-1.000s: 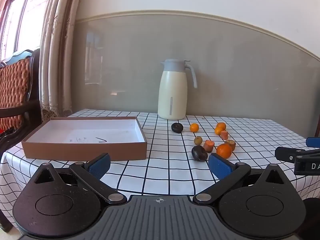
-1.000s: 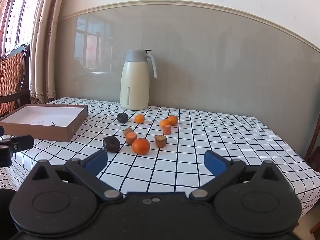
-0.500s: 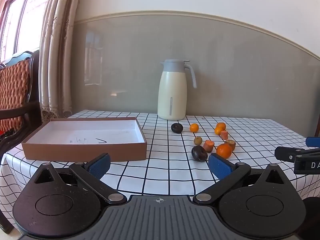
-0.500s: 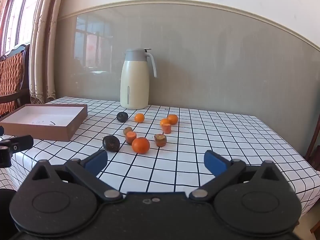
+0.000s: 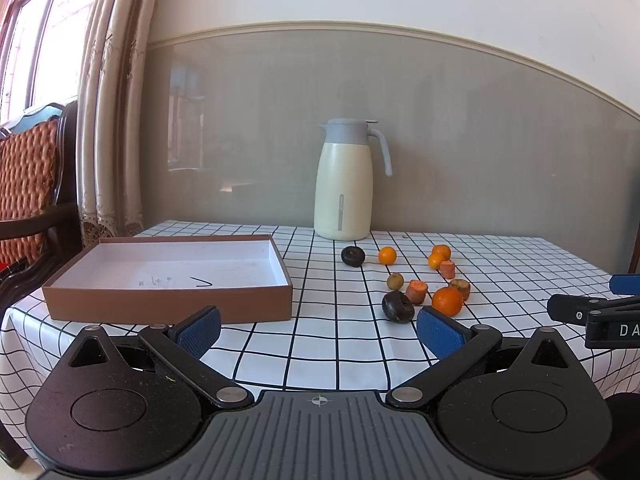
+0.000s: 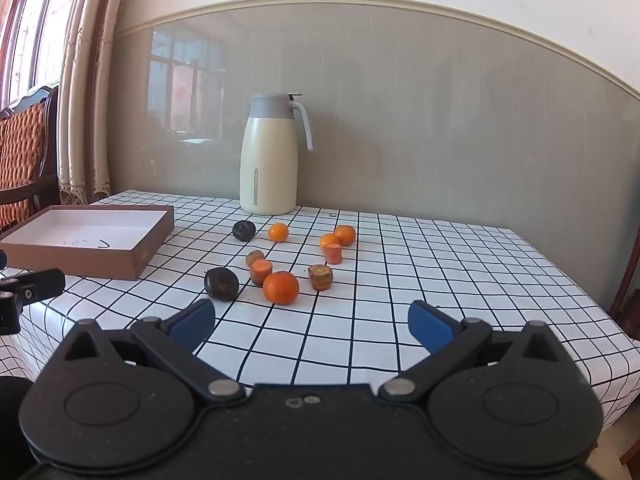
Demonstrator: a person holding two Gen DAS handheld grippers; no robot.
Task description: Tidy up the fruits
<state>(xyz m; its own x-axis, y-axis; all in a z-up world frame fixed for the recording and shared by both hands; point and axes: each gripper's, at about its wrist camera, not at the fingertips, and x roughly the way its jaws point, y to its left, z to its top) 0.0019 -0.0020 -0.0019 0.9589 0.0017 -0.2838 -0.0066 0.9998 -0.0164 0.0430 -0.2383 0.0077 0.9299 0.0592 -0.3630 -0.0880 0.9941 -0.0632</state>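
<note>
The fruits are spread out on the desk (image 6: 440,280), which is covered with a white cloth with black squares. A big orange (image 6: 281,287) is seen at the front of the bunch, with a dark round fruit (image 6: 222,284) just to its left. 2 small carrot pieces (image 6: 261,271) and a brown cut piece (image 6: 321,277) are placed close behind them. A small greenish fruit (image 6: 254,257) is found behind the nearer carrot piece. Farther back, 3 little oranges (image 6: 278,232) and another dark fruit (image 6: 244,230) are seen. None of the fruits are inside the brown box (image 5: 168,304), which is set well apart on the left side of the desk. A cream jug (image 6: 269,160) with a grey lid is stood upright at the back, near the wall.

The left tool (image 5: 318,326) is held wide, with nothing between its blue pads (image 5: 199,326). The right tool (image 6: 311,324) is also spread wide and nothing is held in it. Both are kept above the near edge of the desk, apart from the fruits.
</note>
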